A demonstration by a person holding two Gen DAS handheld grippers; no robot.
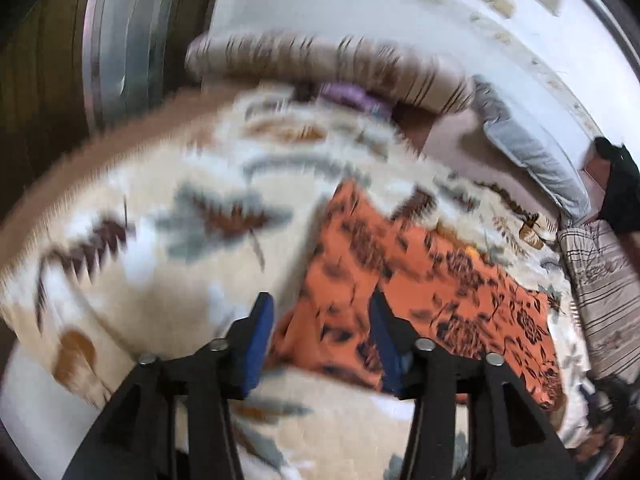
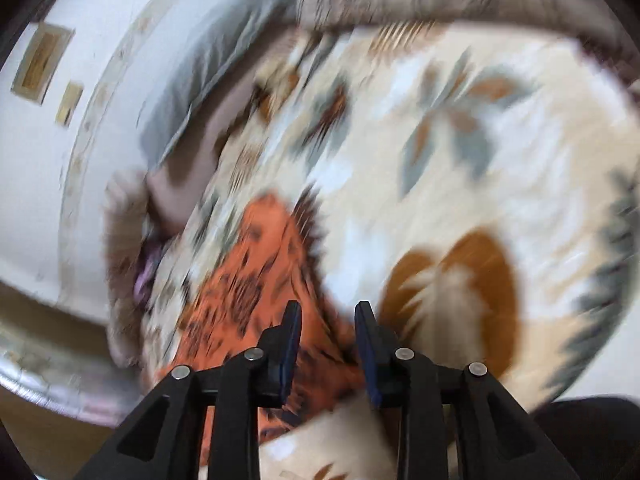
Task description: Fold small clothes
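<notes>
An orange garment point(image 1: 420, 280) with a dark flower print lies flat on a cream blanket point(image 1: 168, 288) patterned with leaves. In the left wrist view my left gripper point(image 1: 322, 312) hovers above the garment's near left corner, jaws apart, with nothing pressed between the blue pads point(image 1: 260, 340). The right wrist view is blurred; the same orange garment point(image 2: 248, 280) lies below and to the left. My right gripper point(image 2: 326, 320) hangs over its near edge with a clear gap between its pads, which hold nothing.
A brown striped bolster point(image 1: 320, 64) and a grey pillow point(image 1: 532, 156) lie along the white wall point(image 1: 400, 12) behind the blanket. A striped folded cloth point(image 1: 600, 288) sits at the right. A metal-edged dark surface point(image 1: 120, 40) stands at the left.
</notes>
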